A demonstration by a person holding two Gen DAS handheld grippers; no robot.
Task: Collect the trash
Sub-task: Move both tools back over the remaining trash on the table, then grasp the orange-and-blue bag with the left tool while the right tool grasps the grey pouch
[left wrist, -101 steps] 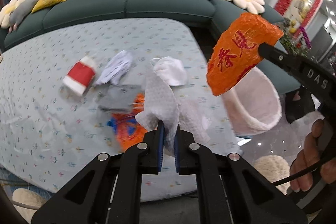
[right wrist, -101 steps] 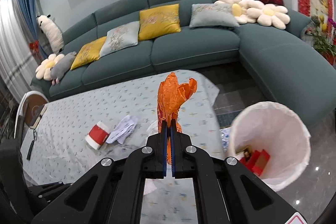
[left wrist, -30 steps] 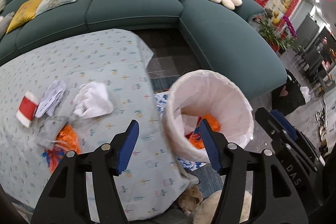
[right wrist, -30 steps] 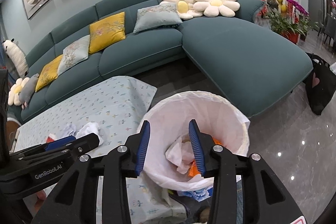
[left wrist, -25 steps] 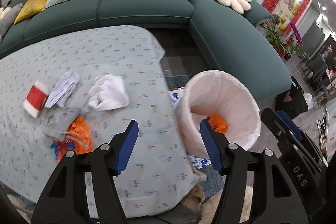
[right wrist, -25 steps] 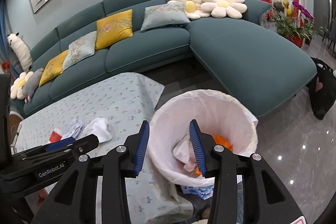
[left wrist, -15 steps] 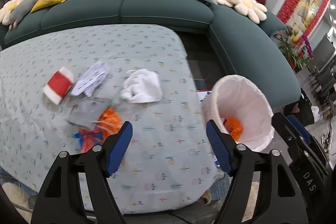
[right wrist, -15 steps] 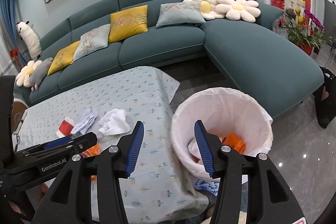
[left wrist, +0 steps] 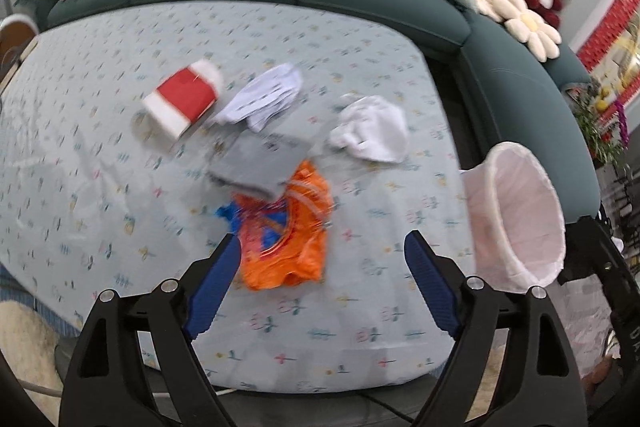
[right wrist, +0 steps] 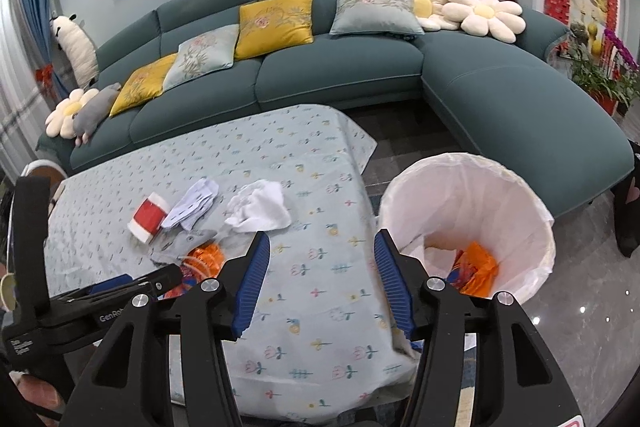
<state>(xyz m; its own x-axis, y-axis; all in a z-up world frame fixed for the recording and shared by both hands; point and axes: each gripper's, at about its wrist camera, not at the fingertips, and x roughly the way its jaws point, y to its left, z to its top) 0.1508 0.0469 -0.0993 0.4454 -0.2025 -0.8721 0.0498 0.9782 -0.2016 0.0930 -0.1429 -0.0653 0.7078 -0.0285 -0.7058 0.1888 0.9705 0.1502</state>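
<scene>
Both grippers, left gripper [left wrist: 320, 263] and right gripper [right wrist: 320, 275], have fingers apart, empty. The orange wrapper [left wrist: 286, 231] lies on the table [left wrist: 100, 155] left of the bin [right wrist: 472, 223], half under grey paper [left wrist: 256, 163]; a careless pinch may snag the tablecloth or drag the paper.

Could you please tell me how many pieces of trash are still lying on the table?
5: red-and-white carton, printed white paper, crumpled white tissue, grey wrapper and orange bag partly under it. More may be hidden beneath.
</scene>
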